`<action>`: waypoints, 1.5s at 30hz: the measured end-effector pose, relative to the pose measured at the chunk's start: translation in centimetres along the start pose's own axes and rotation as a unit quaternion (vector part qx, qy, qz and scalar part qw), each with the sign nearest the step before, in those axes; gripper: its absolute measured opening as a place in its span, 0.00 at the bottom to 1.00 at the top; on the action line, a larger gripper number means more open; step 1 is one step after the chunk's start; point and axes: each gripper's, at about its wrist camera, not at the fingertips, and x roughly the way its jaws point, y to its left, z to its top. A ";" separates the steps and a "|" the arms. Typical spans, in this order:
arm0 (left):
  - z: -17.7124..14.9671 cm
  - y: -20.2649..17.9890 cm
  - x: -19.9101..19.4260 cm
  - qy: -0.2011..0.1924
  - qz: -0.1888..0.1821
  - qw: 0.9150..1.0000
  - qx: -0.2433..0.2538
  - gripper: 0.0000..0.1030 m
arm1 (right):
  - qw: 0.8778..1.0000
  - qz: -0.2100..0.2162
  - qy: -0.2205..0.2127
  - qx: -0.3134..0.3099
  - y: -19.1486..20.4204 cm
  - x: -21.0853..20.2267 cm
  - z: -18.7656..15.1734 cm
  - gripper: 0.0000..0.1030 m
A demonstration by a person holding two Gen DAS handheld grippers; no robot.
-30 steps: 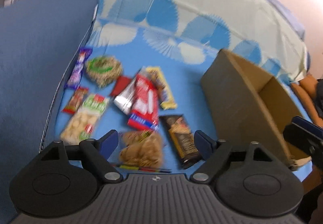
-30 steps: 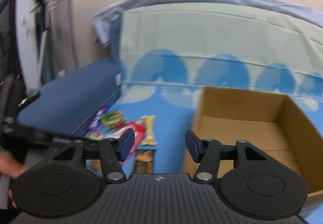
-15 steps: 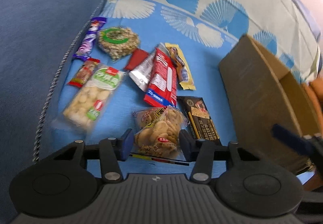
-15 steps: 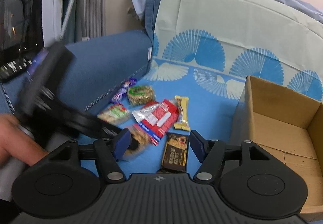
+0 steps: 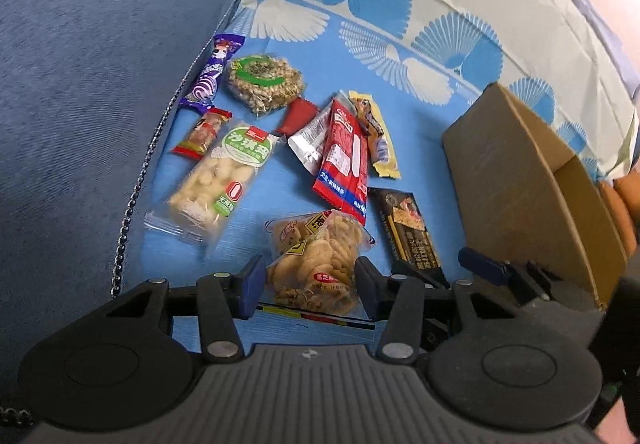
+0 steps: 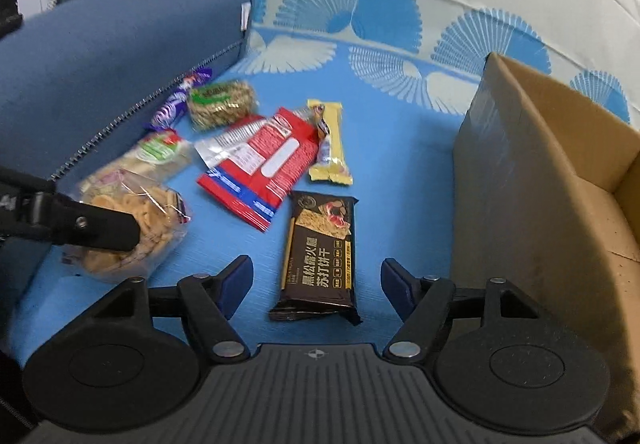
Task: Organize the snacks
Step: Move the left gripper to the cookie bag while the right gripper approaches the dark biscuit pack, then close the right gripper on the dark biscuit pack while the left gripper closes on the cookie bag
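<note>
My left gripper (image 5: 310, 286) straddles the clear cracker bag (image 5: 316, 260); contact is not discernible, and its lower edge is hidden. My right gripper (image 6: 316, 284) is spread wide around the black cracker pack (image 6: 320, 256), lying flat on the blue sofa cover (image 6: 400, 147) beside the cardboard box (image 6: 540, 183).

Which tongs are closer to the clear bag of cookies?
Left. The left tongs straddle the clear cookie bag; the right tongs sit off to its side, around the black cracker pack.
</note>
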 end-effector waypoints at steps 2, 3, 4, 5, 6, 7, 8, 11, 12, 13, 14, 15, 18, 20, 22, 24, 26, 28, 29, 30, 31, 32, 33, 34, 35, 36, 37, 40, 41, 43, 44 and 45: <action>0.0 -0.3 0.2 0.002 0.005 1.000 0.009 0.52 | 1.000 -0.006 0.012 0.000 0.0 0.8 0.0 0.70; 0.0 -0.4 0.3 0.003 0.006 1.000 0.013 0.52 | 1.000 -0.006 0.020 0.006 -0.2 1.1 -0.1 0.69; 0.0 -0.5 0.4 0.003 0.007 1.000 0.015 0.50 | 0.999 -0.002 0.028 0.016 -0.4 1.4 -0.1 0.65; -0.1 -0.6 0.4 0.004 0.006 1.000 0.016 0.50 | 0.999 0.002 0.036 0.028 -0.7 1.6 -0.1 0.51; -0.1 -0.6 0.5 0.004 0.007 1.000 0.018 0.50 | 0.998 0.011 0.044 0.041 -1.0 1.7 -0.2 0.45; -0.1 -0.6 0.5 0.004 0.009 1.000 0.020 0.50 | 0.998 0.018 0.046 0.049 -1.2 1.7 -0.2 0.44; -0.2 -0.7 0.5 0.003 0.009 1.000 0.022 0.49 | 0.998 0.021 0.042 0.052 -1.3 1.5 -0.3 0.42; -0.2 -0.8 0.4 0.002 0.012 1.000 0.025 0.47 | 0.998 0.031 0.032 0.044 -1.2 0.7 -0.6 0.40; -0.2 -0.9 0.4 0.003 0.013 1.000 0.024 0.46 | 0.998 0.033 0.029 0.043 -1.2 0.4 -0.7 0.40; -0.2 -0.8 0.4 0.003 0.014 1.000 0.023 0.44 | 0.998 0.035 0.028 0.040 -1.2 0.0 -0.8 0.40; -0.3 -0.7 0.3 0.003 0.013 1.000 0.020 0.44 | 0.998 0.036 0.026 0.037 -1.2 -0.4 -1.0 0.40; -0.3 -0.6 0.3 0.002 0.012 1.000 0.016 0.43 | 0.998 0.037 0.024 0.035 -1.2 -0.9 -1.2 0.40; -0.3 -0.2 -0.1 0.001 0.008 1.000 0.005 0.39 | 0.998 0.046 0.020 0.028 -1.2 -2.8 -1.8 0.40; -0.4 -0.2 -0.3 0.000 0.005 1.000 0.004 0.36 | 0.998 0.052 0.016 0.021 -1.2 -4.3 -2.2 0.40; -0.5 -0.4 -0.4 0.001 0.004 1.000 0.010 0.35 | 0.998 0.060 0.012 0.012 -1.2 -5.6 -2.5 0.40; -0.7 -0.7 -0.5 0.006 0.003 1.000 0.020 0.35 | 0.998 0.065 0.010 0.004 -1.1 -6.8 -2.9 0.40; -0.9 -0.8 -0.5 0.019 -0.005 1.000 0.023 0.36 | 0.997 0.072 0.017 0.004 -1.2 -7.5 -3.4 0.40; -1.2 -0.5 -0.6 0.033 -0.020 0.999 0.020 0.37 | 0.996 0.079 0.031 0.009 -1.3 -7.9 -4.0 0.40; -1.2 -0.3 -0.7 0.032 -0.023 0.999 0.015 0.38 | 0.996 0.085 0.038 0.011 -1.4 -8.1 -4.4 0.40; -1.3 0.0 -0.7 0.031 -0.024 0.999 0.009 0.40 | 0.995 0.092 0.043 0.011 -1.4 -8.1 -4.7 0.41; -1.2 0.3 -0.7 0.031 -0.026 0.999 0.000 0.42 | 0.994 0.100 0.044 0.010 -1.4 -8.2 -5.0 0.41; -1.2 0.5 -0.5 0.033 -0.025 0.999 -0.008 0.48 | 0.994 0.105 0.042 0.005 -1.5 -8.2 -5.2 0.42; -1.1 0.6 -0.3 0.038 -0.024 0.999 -0.013 0.57 | 0.993 0.108 0.040 0.000 -1.4 -8.3 -5.3 0.44; -1.1 0.6 0.1 0.046 -0.022 0.999 -0.016 0.61 | 0.993 0.111 0.038 -0.003 -1.4 -8.2 -5.4 0.50; -1.0 0.6 0.4 0.053 -0.021 0.998 -0.015 0.68 | 0.993 0.112 0.037 -0.004 -1.5 -8.0 -5.5 0.54; -1.0 0.5 0.8 0.060 -0.019 0.998 -0.012 0.72 | 0.993 0.112 0.039 -0.003 -1.6 -7.8 -5.5 0.55; -0.9 0.3 1.2 0.068 -0.018 0.998 -0.008 0.73 | 0.993 0.113 0.043 0.000 -1.6 -7.4 -5.5 0.56; -0.9 -0.3 1.9 0.077 -0.015 0.997 0.008 0.78 | 0.991 0.123 0.051 0.009 -1.6 -6.4 -5.3 0.56; -0.9 -0.5 2.1 0.078 -0.014 0.997 0.015 0.79 | 0.991 0.124 0.052 0.007 -1.4 -6.1 -5.2 0.56; -1.0 -0.8 2.3 0.081 -0.015 0.996 0.023 0.80 | 0.991 0.123 0.054 0.001 -1.0 -5.6 -5.1 0.57; -1.0 -0.8 2.3 0.082 -0.016 0.996 0.025 0.80 | 0.991 0.121 0.056 -0.001 -0.9 -5.3 -5.0 0.57; -1.0 -0.8 2.4 0.082 -0.016 0.996 0.026 0.81 | 0.991 0.120 0.057 -0.001 -0.8 -5.1 -5.0 0.57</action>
